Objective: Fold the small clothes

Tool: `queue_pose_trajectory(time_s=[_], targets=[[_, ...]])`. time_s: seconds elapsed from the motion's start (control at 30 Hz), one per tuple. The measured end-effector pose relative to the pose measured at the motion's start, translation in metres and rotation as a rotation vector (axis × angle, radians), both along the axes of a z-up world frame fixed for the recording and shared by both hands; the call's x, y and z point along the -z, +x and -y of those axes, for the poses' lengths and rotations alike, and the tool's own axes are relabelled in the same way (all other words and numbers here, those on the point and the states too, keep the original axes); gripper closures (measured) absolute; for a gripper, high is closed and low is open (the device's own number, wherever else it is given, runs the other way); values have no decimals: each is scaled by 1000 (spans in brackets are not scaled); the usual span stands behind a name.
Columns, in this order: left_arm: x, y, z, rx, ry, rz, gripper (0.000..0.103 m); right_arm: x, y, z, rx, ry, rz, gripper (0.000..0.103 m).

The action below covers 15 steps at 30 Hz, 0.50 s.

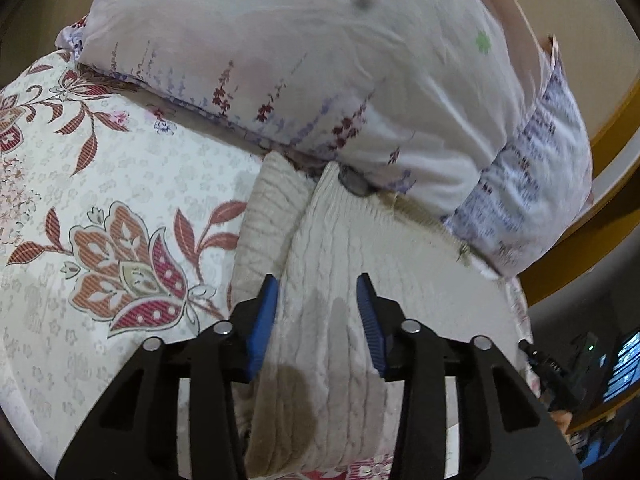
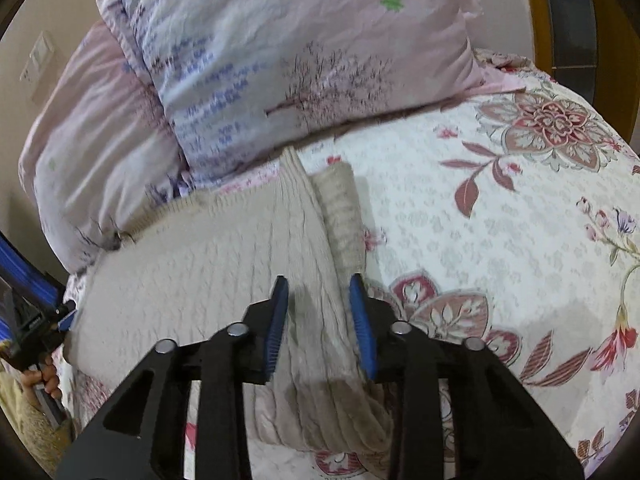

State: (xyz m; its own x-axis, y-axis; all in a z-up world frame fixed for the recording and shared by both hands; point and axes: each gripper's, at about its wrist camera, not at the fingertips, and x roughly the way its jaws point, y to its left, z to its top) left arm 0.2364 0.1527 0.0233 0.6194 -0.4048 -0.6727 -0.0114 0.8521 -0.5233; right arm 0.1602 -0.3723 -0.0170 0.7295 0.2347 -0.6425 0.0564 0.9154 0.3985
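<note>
A cream cable-knit sweater (image 1: 340,240) lies on the floral bedspread (image 1: 120,184), folded into a long shape with a sleeve (image 1: 264,216) tucked along its left side. My left gripper (image 1: 320,312) is shut on a thick fold of the knit that fills the gap between its blue pads (image 1: 264,328). In the right wrist view the same sweater (image 2: 192,264) spreads to the left, its sleeve (image 2: 344,216) on the right. My right gripper (image 2: 318,312) is shut on the bunched right side of the sweater. The left gripper's finger (image 2: 28,276) shows at the sweater's left edge.
Two pale patterned pillows (image 1: 320,64) (image 2: 280,52) lie just behind the sweater, touching its far edge. A hand (image 2: 40,376) holds the left gripper. The bedspread (image 2: 500,220) stretches away on the right. A wooden bed frame (image 1: 580,252) and a lit screen (image 1: 624,364) are at the right.
</note>
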Motion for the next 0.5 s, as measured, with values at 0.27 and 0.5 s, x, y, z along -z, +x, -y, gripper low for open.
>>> queue_pose_trajectory(time_s=[0.27,0.5], targets=[[6,-4,0,12,53,-23,96,-4,-7,-9,-14,-51,22,93],[-3,-12,-6,26,45,-6,97,-15,-21,-10,-7,-41,55,94]])
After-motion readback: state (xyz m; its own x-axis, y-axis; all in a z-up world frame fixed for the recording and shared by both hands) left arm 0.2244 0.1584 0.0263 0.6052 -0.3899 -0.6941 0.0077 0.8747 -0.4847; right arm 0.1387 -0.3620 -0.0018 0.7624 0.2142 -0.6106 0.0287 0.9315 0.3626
